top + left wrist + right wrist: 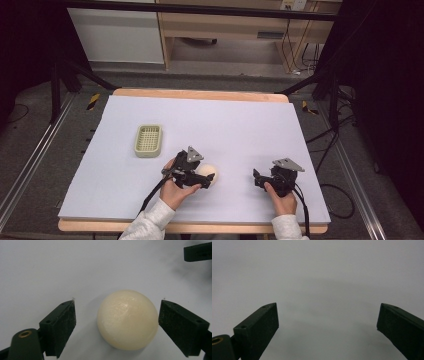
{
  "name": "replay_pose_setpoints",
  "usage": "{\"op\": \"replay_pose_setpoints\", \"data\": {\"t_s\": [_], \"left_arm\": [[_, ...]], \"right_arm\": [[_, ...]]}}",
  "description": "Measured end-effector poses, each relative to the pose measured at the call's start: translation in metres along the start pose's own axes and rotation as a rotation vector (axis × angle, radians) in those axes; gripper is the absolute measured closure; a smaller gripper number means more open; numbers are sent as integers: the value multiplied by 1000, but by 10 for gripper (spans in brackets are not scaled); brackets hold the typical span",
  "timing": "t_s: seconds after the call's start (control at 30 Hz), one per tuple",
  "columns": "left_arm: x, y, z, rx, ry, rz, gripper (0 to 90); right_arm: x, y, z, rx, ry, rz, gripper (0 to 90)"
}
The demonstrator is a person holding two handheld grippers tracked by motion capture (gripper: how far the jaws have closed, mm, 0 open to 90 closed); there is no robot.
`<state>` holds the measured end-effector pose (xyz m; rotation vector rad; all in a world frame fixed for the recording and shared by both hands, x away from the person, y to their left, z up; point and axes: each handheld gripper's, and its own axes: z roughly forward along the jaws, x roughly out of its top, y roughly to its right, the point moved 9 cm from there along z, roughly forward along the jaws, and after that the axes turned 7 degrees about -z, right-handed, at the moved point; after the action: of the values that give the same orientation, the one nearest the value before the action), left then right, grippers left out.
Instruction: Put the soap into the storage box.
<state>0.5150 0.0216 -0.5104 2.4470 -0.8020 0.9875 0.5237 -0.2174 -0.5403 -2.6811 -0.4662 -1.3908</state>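
A person is sitting at a table covered by a pale lilac-grey sheet [210, 125], holding a black two-jaw gripper in each hand.

The left gripper [209, 177] is lying low over the sheet, its jaws standing wide apart on either side of a round, cream-coloured bar of soap [207, 173]. In the left gripper view, the soap [128, 319] is sitting on the sheet between the jaws, closer to the right-hand jaw, which is at or nearly at its edge, while a clear gap is showing on the other side. The gripper [117, 315] is not squeezing the soap.

The right gripper [256, 178] is resting well off to the right of the left one, pointing towards it. In the right gripper view, its jaws are spread wide, with nothing between them but bare sheet [322, 277]; the gripper [328, 317] is holding nothing.

A pale green soap dish [148, 140] with a slotted base is sitting on the sheet beyond the left gripper and off to its left, well apart from the soap.

Light grey sleeves [150, 226] are showing at the near edge of the table.
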Motion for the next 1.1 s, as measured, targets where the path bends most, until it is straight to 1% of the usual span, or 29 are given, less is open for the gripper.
{"op": "replay_pose_setpoints", "data": {"t_s": [0.17, 0.23, 0.37, 0.5, 0.67, 0.73, 0.93, 1.1], "left_arm": [[-1, 4, 3, -13, -6, 1, 131], [-1, 5, 4, -13, -9, 7, 131], [-2, 6, 8, -5, -16, 8, 131], [-3, 7, 12, -7, -26, 6, 131], [-4, 8, 15, -7, -36, 13, 133], [-4, 8, 16, -8, -39, 6, 134], [-7, 7, 19, -5, -55, 6, 141], [-9, 8, 22, 1, -67, 16, 160]], "right_arm": [[0, 0, 0, -2, -1, -3, 42], [0, 0, 0, -2, -1, -3, 43], [0, 0, 0, -1, -1, -1, 43], [0, 0, 0, -2, -1, -1, 43], [0, 0, 0, -1, -1, 0, 43], [0, 0, 0, -2, -1, -1, 43], [0, 0, 0, -1, -1, 0, 44], [0, 0, 0, -1, -1, 1, 44]]}}
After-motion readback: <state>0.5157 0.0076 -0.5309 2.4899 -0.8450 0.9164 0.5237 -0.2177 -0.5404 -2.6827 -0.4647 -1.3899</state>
